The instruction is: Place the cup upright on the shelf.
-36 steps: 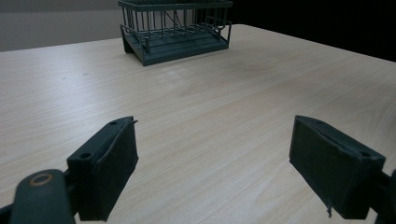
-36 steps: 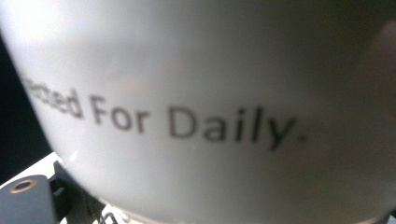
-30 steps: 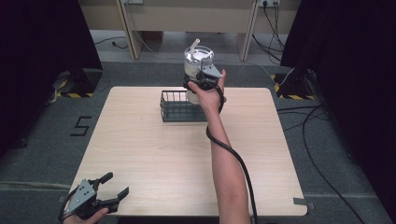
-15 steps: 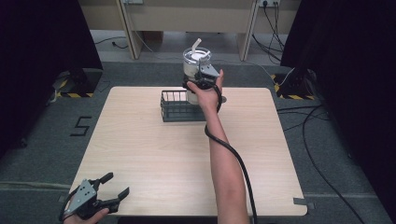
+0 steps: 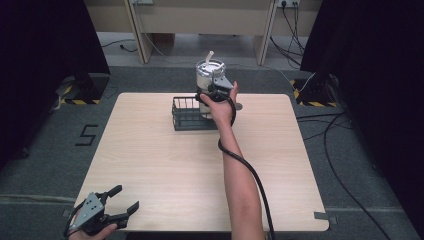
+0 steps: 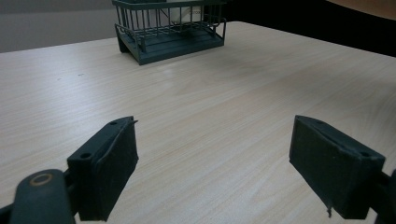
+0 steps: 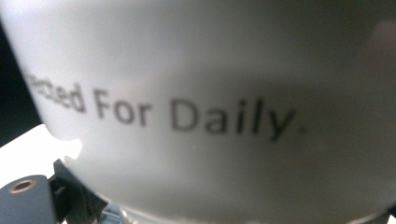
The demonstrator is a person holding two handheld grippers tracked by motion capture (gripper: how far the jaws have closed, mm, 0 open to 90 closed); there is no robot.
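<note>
Right hand-held gripper point(image 5: 214, 89) found clamped on white cup point(image 5: 207, 75), upright, above far right end of wire basket point(image 5: 187, 114) at far edge of tabletop point(image 5: 165, 165); print "For Daily" read on cup wall. Left hand-held gripper point(image 5: 122, 201) noted at near left corner, jaws apart, nothing between.

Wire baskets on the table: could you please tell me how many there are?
1. The dark wire basket sits at the table's far edge, near the middle, below the white cup held over it. None seems hidden.
</note>
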